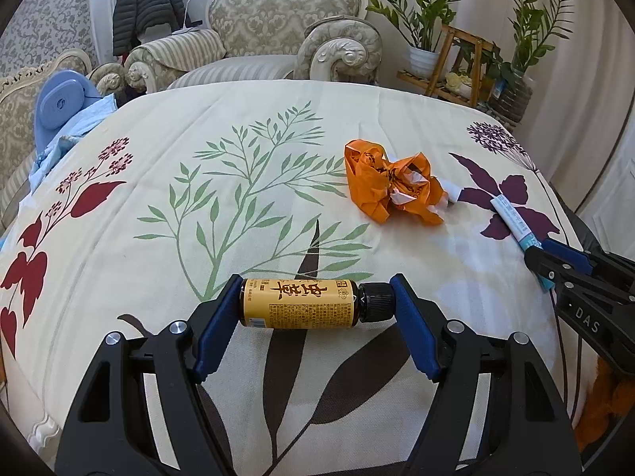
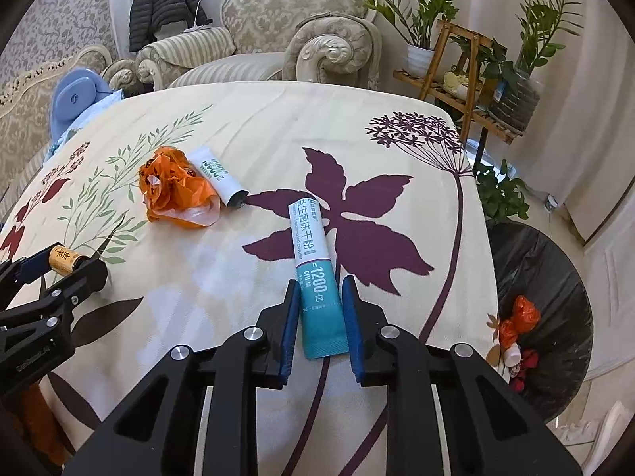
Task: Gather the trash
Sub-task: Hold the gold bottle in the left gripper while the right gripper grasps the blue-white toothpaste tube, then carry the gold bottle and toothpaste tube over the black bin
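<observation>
While clutter lay mid-table | left gripper (image 1: 315,305) clamped bottle (image 1: 305,303) endwise | right gripper (image 2: 319,317) pinched sachet (image 2: 313,273) near table (image 2: 468,238) edge.

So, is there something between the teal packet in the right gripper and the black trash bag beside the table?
Nothing visible stands in the way. The right gripper has the teal packet between its fingers, and the tablecloth toward the black trash bag is bare up to the table edge.
</observation>
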